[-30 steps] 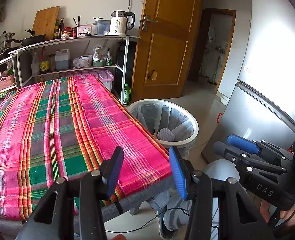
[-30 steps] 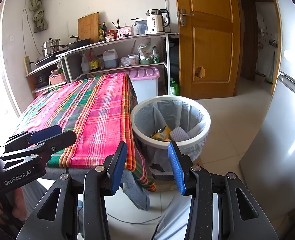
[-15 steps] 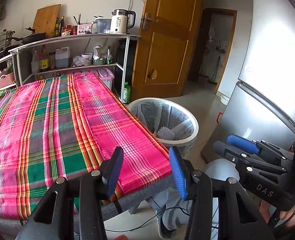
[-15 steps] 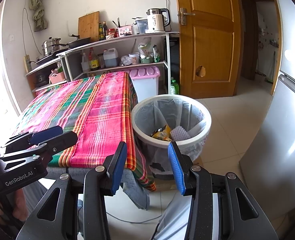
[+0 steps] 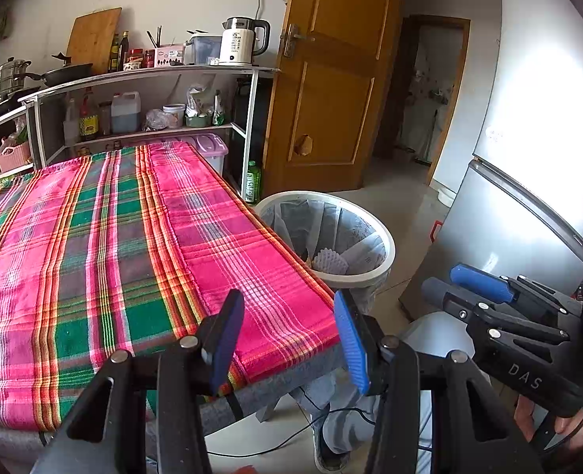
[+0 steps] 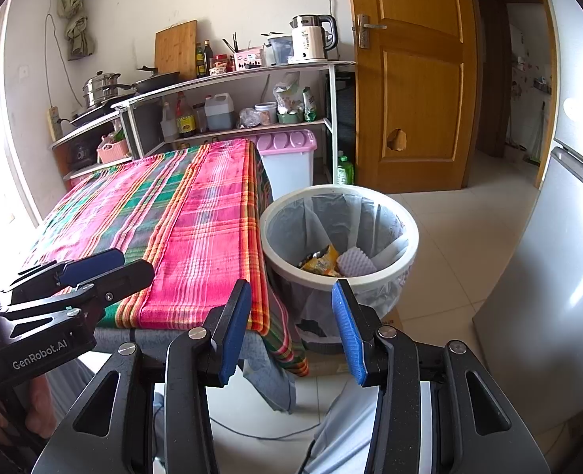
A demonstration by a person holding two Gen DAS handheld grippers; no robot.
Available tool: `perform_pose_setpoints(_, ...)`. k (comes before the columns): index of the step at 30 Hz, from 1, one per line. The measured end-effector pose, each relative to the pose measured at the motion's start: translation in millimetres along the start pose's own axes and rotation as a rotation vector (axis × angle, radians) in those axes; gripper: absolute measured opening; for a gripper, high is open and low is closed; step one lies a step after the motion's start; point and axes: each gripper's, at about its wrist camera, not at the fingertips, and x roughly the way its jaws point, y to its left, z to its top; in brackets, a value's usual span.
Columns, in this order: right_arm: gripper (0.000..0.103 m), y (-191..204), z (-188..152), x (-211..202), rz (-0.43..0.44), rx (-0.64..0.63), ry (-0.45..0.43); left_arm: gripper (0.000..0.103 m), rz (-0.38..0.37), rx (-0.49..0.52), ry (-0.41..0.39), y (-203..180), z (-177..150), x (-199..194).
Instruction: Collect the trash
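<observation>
Beside the cloth-covered table, a lined bin holds trash.

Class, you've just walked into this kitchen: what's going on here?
A person holds a hand-held gripper in each hand, the left and the right, both open and empty at the near edge of the plaid-covered table. The lined bin beside it already holds a yellow wrapper and a pale foam piece.

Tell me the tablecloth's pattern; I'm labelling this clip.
Plaid tablecloth, pink with green and orange stripes, best in the left wrist view.
</observation>
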Motion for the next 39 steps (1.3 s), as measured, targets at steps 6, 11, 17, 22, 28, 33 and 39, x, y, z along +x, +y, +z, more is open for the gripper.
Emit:
perform_pose_setpoints(6, 0.044, -0.1, -0.2, 0.5, 0.001, -0.001, 0.001, 0.049, -0.003, -0.001, 0.003, 0.0, -0.5, -0.5)
perform_pose_setpoints(11, 0.044, 0.1, -1.0, 0.9, 0.001, -0.001, 0.001, 0.049, 0.0, -0.004, 0.006, 0.1, -0.7, -1.0)
perform_pose_setpoints(17, 0.044, 0.3, -0.9, 0.9, 0.001, -0.002, 0.001, 0.049, 0.003, -0.001, 0.005, 0.1, 0.3, -0.7)
perform_pose_setpoints(22, 0.044, 0.5, -1.5, 2.3, 0.001, -0.002, 0.002, 0.049, 0.005, 0.001, 0.003, -0.7, 0.7, -0.8)
perform_pose_setpoints(28, 0.044, 0.4, -1.5, 2.5, 0.001, -0.002, 0.004, 0.049, -0.001, 0.005, 0.008, -2.0, 0.4, -0.7)
perform_pose_setpoints(33, 0.044, 0.5, -1.4, 2.4, 0.001, -0.003, 0.003, 0.049, 0.0, 0.004, 0.011, -2.6, 0.4, 0.7)
perform_pose_setpoints(39, 0.044, 0.3, -1.4, 3.1, 0.001, -0.003, 0.004, 0.049, 0.005, 0.006, 0.008, -2.9, 0.1, 0.6)
